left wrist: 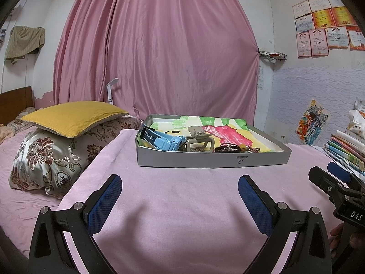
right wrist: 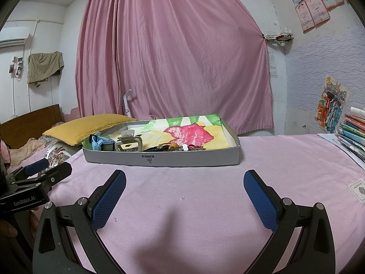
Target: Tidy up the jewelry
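**A:** What does your left wrist view show?

**B:** My left gripper (left wrist: 179,199) hangs spread wide over the pink bedsheet (left wrist: 182,217), grasping nothing. Ahead sits the shallow grey box lid (left wrist: 205,158), lined with a coloured drawing. Along its near wall lie a blue watch (left wrist: 163,140), a beige hair claw (left wrist: 200,143) and a dark tangle of small jewelry with an amber bead (left wrist: 235,148). My right gripper (left wrist: 330,178) pokes in at the edge.

**A:** And the right wrist view?

**B:** My right gripper (right wrist: 184,194) is also released, empty, short of the same lid (right wrist: 159,159). The watch (right wrist: 100,145), claw (right wrist: 129,142) and small pieces (right wrist: 175,147) crowd the near-left part; the far part is bare paper.

**A:** Sorted already, or waiting to be?

**B:** I can't tell; a heap fits both pieces gathered in and pieces awaiting spreading.

**A:** Any advice on handling?

**B:** I judge the tangle the tricky part: come in over the low wall, pinch one piece only, and lift slowly so chains don't drag neighbours
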`<state>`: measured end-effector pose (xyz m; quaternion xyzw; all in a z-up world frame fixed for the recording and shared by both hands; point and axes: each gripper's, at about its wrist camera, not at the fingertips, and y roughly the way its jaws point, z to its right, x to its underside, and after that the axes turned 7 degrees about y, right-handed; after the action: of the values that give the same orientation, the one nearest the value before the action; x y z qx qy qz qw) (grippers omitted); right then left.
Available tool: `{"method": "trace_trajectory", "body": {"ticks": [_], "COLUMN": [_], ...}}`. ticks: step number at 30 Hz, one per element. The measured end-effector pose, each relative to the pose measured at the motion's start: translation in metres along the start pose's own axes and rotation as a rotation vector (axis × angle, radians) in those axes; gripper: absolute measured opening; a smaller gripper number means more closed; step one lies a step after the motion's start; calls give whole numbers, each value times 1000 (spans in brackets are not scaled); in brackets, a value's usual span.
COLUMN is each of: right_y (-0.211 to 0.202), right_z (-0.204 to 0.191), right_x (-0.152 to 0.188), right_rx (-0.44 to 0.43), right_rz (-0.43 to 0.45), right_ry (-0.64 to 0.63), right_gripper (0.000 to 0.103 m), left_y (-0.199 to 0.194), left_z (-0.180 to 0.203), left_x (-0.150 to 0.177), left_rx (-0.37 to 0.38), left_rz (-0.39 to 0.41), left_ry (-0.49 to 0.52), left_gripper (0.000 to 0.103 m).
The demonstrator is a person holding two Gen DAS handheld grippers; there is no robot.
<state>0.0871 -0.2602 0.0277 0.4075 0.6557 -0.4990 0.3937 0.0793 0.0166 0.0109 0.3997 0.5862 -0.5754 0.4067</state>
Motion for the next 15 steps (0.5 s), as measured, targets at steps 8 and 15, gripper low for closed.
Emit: {"method": "trace_trajectory", "body": {"ticks": [8,15], "right_y": [0,0], "right_z": [-1,-1], "right_x": [0,0], "right_rx": [0,0], "right_rz": [0,0], "right_ry": [0,0], "right_gripper": [101,101], "left_y": [3,3], "left_z": [1,3], "left_x": [2,1], "left_rx": [7,2], "left_rz": [-9,-12], "left_ry": [5,27], "left_gripper": [102,102]}}
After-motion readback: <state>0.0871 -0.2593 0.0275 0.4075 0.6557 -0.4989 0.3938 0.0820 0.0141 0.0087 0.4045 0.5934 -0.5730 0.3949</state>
